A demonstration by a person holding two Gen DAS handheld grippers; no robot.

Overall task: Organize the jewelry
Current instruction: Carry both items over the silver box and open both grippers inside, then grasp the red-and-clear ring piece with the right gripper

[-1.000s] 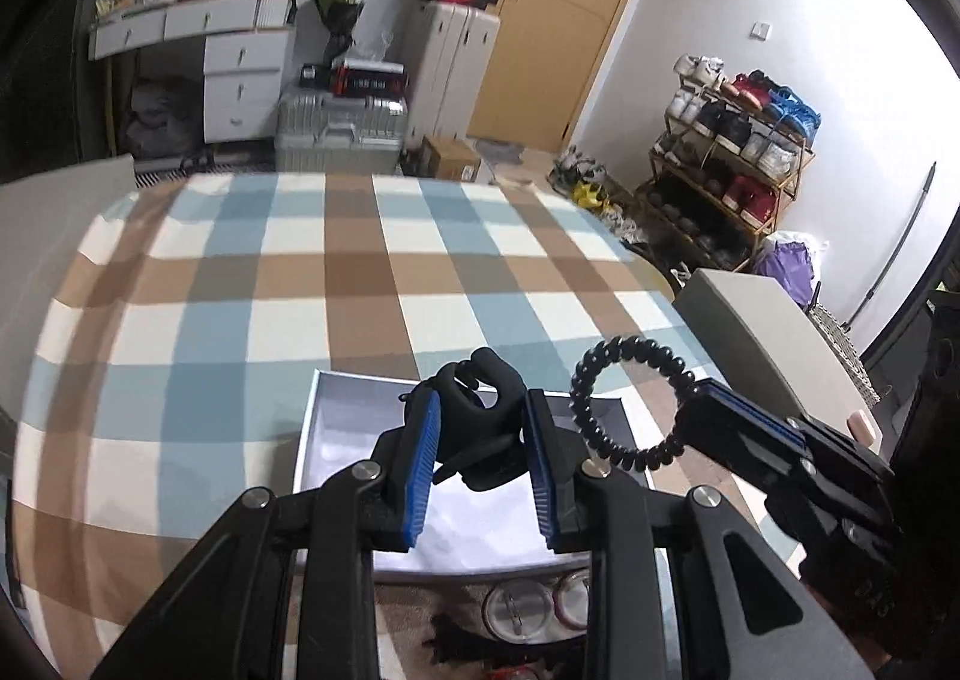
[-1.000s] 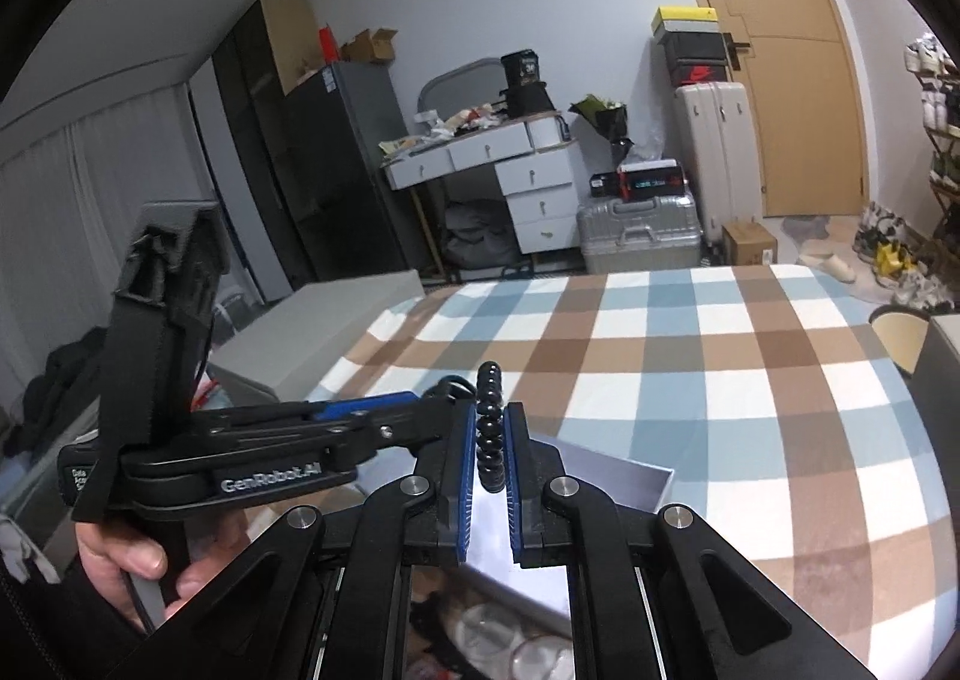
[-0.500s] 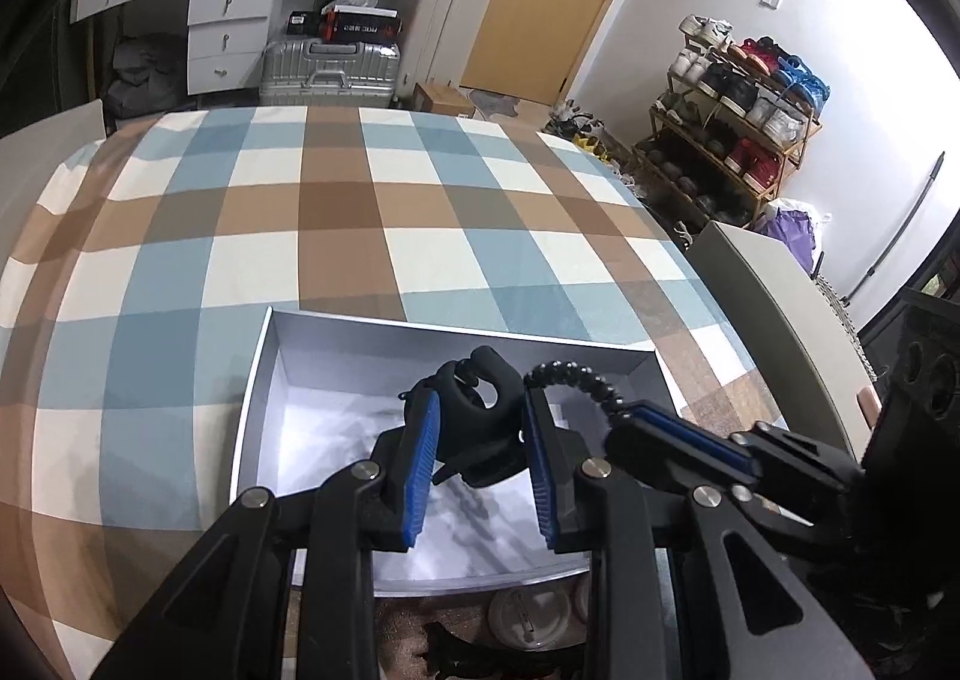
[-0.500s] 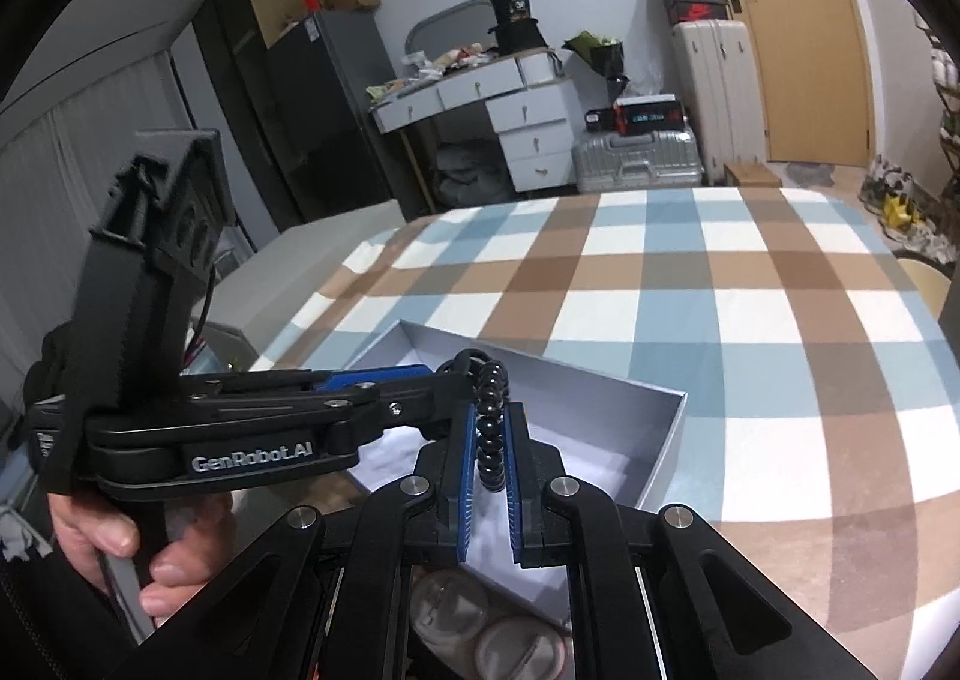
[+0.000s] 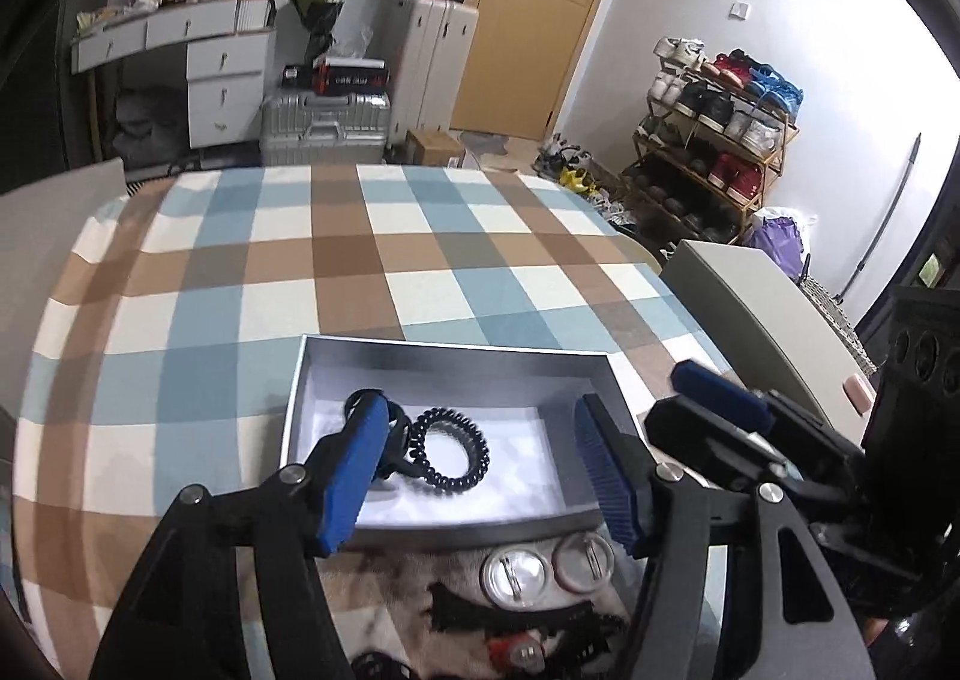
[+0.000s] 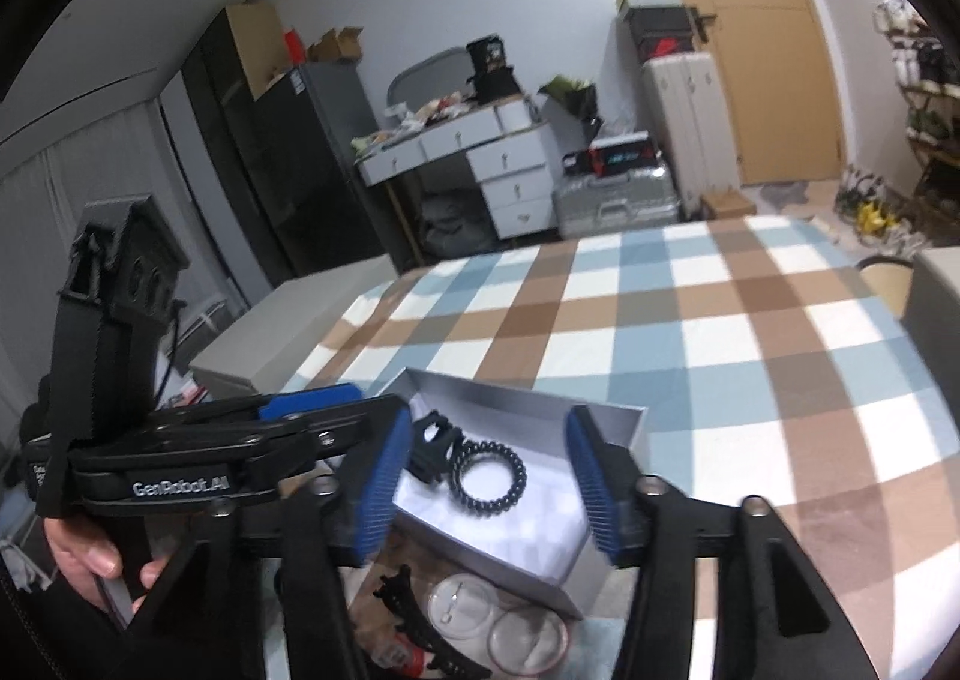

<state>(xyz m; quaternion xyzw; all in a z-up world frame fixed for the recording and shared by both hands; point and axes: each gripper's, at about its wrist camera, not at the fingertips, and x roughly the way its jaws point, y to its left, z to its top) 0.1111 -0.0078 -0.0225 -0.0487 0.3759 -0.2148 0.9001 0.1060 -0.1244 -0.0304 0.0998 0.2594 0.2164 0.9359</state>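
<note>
An open white box point(image 5: 456, 350) point(image 6: 606, 536) sits on the checked tablecloth. A black beaded bracelet point(image 5: 451, 455) point(image 6: 489, 475) lies flat inside it. A black hair claw clip point(image 5: 393, 434) point(image 6: 433, 443) lies in the box just left of the bracelet. My left gripper point(image 5: 486, 470) is open and empty above the box. My right gripper point(image 6: 489, 491) is open and empty above the box too. In the left wrist view the right gripper's blue fingers point(image 5: 717, 389) show at the right. In the right wrist view the left gripper's body point(image 6: 180, 470) shows at the left.
Two round clear badges point(image 5: 549, 563) point(image 6: 498, 623) and black hair clips point(image 5: 510, 617) point(image 6: 399, 602) lie on the cloth just in front of the box. Grey chair backs point(image 5: 756, 308) stand at the table's sides. A desk, suitcases and a shoe rack stand beyond the table.
Both grippers have opened. The left let go of the black claw clip and the right let go of the beaded bracelet. Both things now lie in the box.
</note>
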